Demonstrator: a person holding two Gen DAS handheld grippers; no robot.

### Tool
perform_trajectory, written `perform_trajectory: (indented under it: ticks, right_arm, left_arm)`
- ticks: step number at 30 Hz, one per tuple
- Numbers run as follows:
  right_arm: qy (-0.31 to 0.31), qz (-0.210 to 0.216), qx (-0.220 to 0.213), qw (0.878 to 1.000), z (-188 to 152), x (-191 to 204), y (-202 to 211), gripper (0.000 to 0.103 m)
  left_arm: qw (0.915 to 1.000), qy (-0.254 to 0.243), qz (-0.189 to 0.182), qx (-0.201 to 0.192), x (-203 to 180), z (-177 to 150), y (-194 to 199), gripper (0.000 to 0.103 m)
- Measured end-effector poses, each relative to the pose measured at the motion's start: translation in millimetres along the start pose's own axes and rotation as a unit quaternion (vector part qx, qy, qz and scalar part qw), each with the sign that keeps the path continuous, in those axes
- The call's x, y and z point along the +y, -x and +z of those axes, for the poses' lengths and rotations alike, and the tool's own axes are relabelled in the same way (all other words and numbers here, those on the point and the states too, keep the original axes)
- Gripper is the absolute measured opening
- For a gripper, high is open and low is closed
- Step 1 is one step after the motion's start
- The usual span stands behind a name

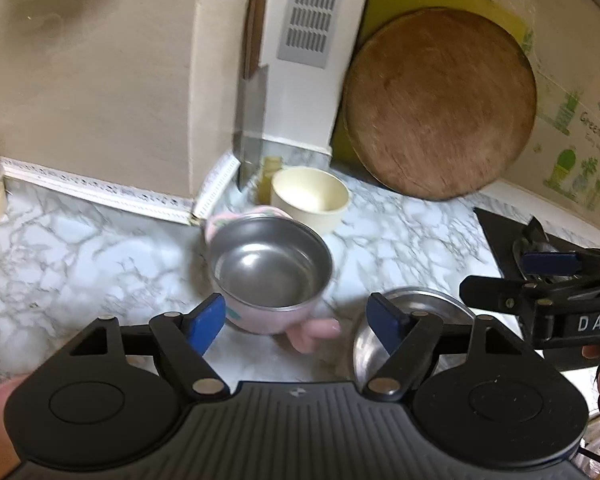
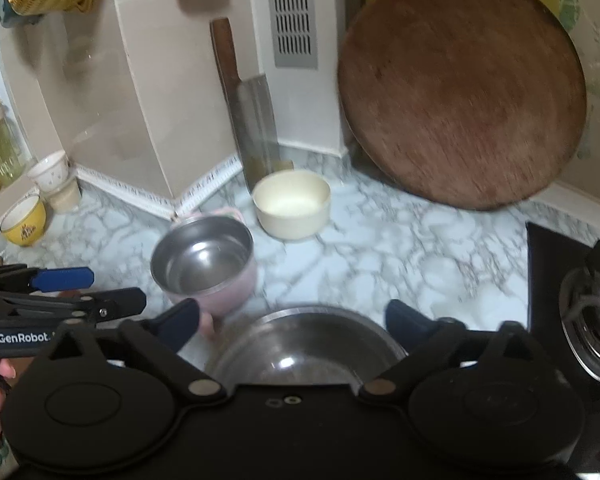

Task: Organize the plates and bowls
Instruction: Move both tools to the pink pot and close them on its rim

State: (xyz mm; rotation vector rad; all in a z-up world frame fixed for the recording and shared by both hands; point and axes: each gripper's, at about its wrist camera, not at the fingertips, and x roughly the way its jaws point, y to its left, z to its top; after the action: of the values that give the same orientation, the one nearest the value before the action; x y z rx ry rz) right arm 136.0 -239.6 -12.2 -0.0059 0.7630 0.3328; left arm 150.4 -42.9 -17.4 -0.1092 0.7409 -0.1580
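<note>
A pink bowl with a steel lining [image 1: 268,268] [image 2: 208,268] stands on the marble counter [image 1: 80,264]. Behind it sits a cream bowl [image 1: 308,196] [image 2: 292,204]. My left gripper [image 1: 296,320] hangs open just in front of the pink bowl, its blue pads [image 1: 206,322] clear of it. A steel bowl [image 2: 300,344] [image 1: 412,320] lies under my right gripper [image 2: 296,318], which is open wide with both fingers apart from the rim. Each gripper shows in the other's view: the right gripper [image 1: 512,278] and the left gripper [image 2: 96,290].
A round wooden board [image 2: 460,88] leans on the back wall, with a cleaver [image 2: 252,120] propped in the corner. A gas stove [image 2: 580,312] borders the counter on the right. A yellow cup [image 2: 22,222] and a white cup [image 2: 50,176] stand at the left.
</note>
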Motion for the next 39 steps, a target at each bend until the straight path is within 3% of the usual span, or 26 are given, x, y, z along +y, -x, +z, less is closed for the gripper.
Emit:
perform_trajectory:
  ticks: [5, 13, 26, 37, 39]
  right_arm:
    - [-0.001, 0.009, -0.002, 1.000, 17, 9, -14, 0.103]
    - [-0.010, 0.006, 0.030, 0.999, 50, 18, -59, 0.103]
    - [-0.004, -0.006, 0.093, 0.996, 73, 30, -138, 0.102]
    - [-0.021, 0.016, 0.137, 0.990, 72, 22, -179, 0.074]
    - [-0.018, 0.021, 0.143, 0.989, 71, 22, -183, 0.068]
  left_arm:
    - [0.9998, 0.012, 0.015, 0.005, 17, 9, -8, 0.079]
    - [0.9929, 0.085, 0.018, 0.081, 58, 29, -54, 0.080]
    - [0.9876, 0.084, 0.058, 0.119, 70, 42, -119, 0.080]
    - [0.9858, 0.084, 0.075, 0.125, 67, 45, -141, 0.079]
    - [0.9850, 0.088, 0.071, 0.130, 67, 44, -143, 0.064]
